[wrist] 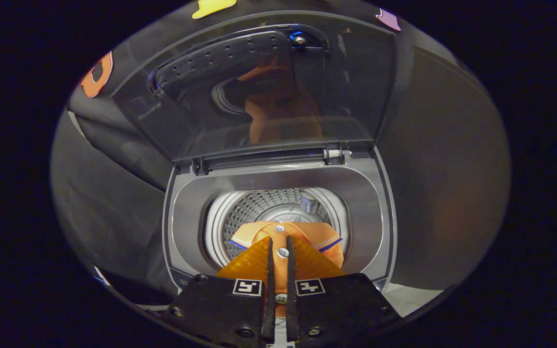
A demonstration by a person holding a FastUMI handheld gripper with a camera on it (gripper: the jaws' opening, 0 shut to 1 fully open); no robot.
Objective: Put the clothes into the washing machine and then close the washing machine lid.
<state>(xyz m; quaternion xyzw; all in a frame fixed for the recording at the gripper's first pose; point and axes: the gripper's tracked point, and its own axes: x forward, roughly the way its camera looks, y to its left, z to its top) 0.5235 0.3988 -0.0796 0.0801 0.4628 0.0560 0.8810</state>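
Note:
An orange shirt [324, 238] with white buttons and a blue-edged collar hangs from my gripper [279, 245], whose fingers are shut on its button placket. The shirt hovers over the round drum opening [264, 208] of a grey top-loading washing machine [380, 212]. The perforated steel drum shows beyond the shirt. The machine's dark see-through lid [269, 92] stands raised at the back, and an orange reflection of the shirt shows in it.
Black cloth walls close in behind and on both sides of the machine. The machine's grey top rim surrounds the opening, with lid hinges [336, 157] at its far edge.

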